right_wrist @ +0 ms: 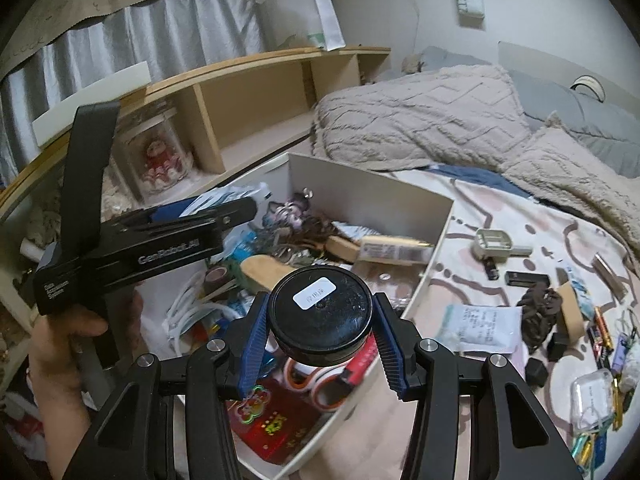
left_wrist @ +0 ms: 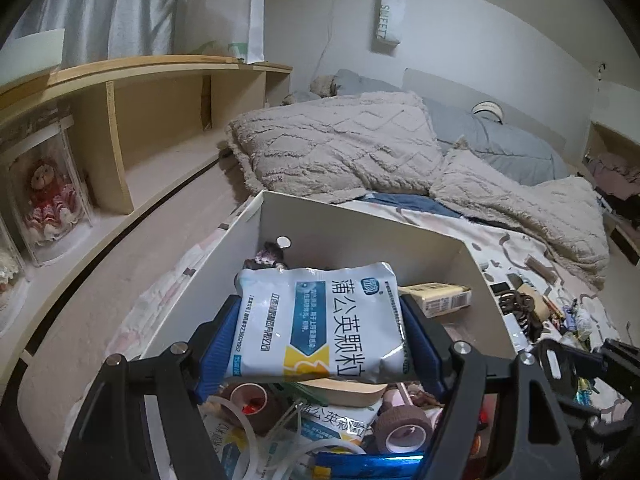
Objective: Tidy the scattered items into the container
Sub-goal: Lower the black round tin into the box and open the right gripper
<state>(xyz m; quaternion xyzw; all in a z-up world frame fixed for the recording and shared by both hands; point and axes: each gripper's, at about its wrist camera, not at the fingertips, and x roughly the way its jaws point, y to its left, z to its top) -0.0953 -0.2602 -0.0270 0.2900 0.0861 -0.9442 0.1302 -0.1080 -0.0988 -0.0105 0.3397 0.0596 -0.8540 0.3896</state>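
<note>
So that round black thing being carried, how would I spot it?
Find the white box on the bed, crammed with odds and ends. Just above its near end, the right claw grips a round jar by its sides. Its flat black lid with one small white label sets it apart from the tape rolls and red packet beneath.

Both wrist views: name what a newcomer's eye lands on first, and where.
The black round jar, clamped in the right gripper over the white box. Next the white-and-blue sachet between the left gripper's pads above that crammed box, then small items scattered on the bed sheet to the right.
</note>
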